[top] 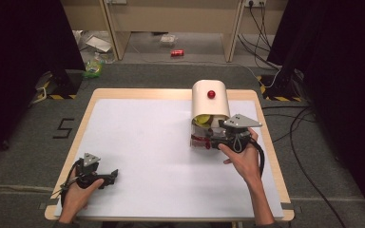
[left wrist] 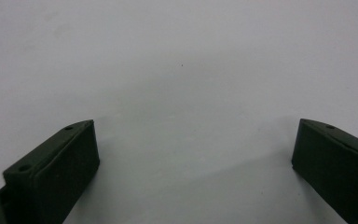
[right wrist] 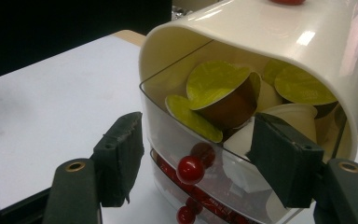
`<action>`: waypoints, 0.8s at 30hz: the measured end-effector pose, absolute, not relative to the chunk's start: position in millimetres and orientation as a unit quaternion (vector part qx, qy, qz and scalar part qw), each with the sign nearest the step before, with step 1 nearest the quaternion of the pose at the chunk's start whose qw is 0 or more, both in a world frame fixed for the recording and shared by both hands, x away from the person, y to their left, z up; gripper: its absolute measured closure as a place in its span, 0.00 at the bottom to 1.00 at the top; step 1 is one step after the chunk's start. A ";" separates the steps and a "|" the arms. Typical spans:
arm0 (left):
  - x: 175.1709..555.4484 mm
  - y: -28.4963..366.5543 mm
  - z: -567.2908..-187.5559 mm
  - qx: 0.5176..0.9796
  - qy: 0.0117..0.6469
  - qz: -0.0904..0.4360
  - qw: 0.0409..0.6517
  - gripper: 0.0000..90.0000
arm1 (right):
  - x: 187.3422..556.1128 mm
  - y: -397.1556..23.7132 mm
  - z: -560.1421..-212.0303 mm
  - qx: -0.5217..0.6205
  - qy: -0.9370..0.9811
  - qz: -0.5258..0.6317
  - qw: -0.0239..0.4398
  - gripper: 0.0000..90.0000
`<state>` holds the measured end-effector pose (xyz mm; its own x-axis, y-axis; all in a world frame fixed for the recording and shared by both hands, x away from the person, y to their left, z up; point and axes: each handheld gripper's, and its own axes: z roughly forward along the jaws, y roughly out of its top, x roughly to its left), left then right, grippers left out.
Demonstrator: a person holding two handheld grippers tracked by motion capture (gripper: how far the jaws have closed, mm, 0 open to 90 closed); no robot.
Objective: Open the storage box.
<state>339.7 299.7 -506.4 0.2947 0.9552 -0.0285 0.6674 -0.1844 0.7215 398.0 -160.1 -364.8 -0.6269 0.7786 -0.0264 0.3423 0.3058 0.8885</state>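
Note:
A cream capsule dispenser (top: 210, 97) with a red knob on top (top: 211, 94) stands at the table's far right. Its clear drawer (right wrist: 168, 121) is pulled out toward me and holds yellow-lidded coffee capsules (right wrist: 219, 88). A small red knob (right wrist: 189, 169) sits on the drawer's front. My right gripper (top: 210, 137) is at the drawer's front. In the right gripper view its jaws (right wrist: 203, 140) stand open on either side of that knob, with a gap to each pad. My left gripper (top: 111, 176) rests at the near left, open over bare white table (left wrist: 196, 140).
The white table top (top: 147, 142) has a wooden rim. Beyond it on the floor lie a red can (top: 177, 52) and some litter. Cables (top: 299, 128) run along the floor at the right. Black stands flank the table at both far corners.

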 end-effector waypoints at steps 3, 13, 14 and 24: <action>339.7 299.8 -506.3 0.737 0.550 0.222 0.323 0.00 | 401.9 -159.5 -366.9 0.362 0.776 0.462 0.232 0.39; 339.7 299.8 -506.3 0.737 0.550 0.222 0.323 0.00 | 403.6 -160.3 -367.0 0.361 0.780 0.455 0.233 0.42; 339.7 299.8 -506.3 0.737 0.550 0.222 0.323 0.00 | 403.6 -160.3 -367.0 0.361 0.780 0.455 0.233 0.42; 339.7 299.8 -506.4 0.737 0.550 0.222 0.323 0.00 | 398.6 -163.0 -362.4 0.358 0.789 0.445 0.228 0.43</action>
